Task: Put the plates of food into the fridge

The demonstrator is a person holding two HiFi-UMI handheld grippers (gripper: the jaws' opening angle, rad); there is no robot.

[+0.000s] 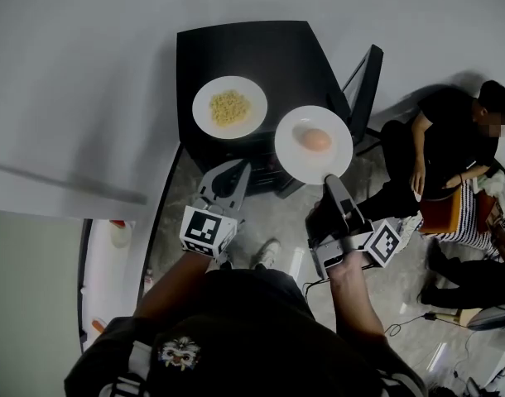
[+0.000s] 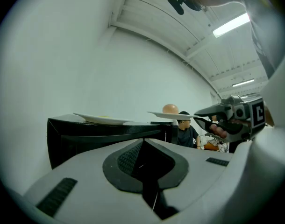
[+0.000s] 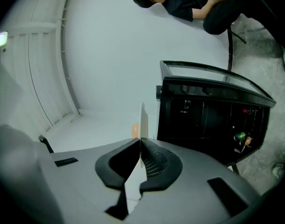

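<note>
A white plate of yellow noodles [image 1: 229, 107] lies on the black cabinet top [image 1: 277, 56]. My right gripper [image 1: 328, 179] is shut on the near rim of a second white plate [image 1: 295, 157] that carries a round orange-brown piece of food [image 1: 317, 140]; the plate hangs just off the cabinet's right front corner. In the right gripper view this plate [image 3: 143, 118] shows edge-on, clamped between the jaws of the right gripper [image 3: 140, 141]. My left gripper [image 1: 237, 170] is shut and empty, below the noodle plate [image 2: 103, 119]; its own view shows the left gripper [image 2: 143, 143] closed.
The black cabinet [image 3: 210, 118] has a dark glass front with small items inside. A person in black [image 1: 451, 143] sits on the floor at the right. A black chair back [image 1: 364, 85] stands beside the cabinet. A white shelved recess [image 1: 112, 259] shows at lower left. Cables [image 1: 406, 321] lie on the floor.
</note>
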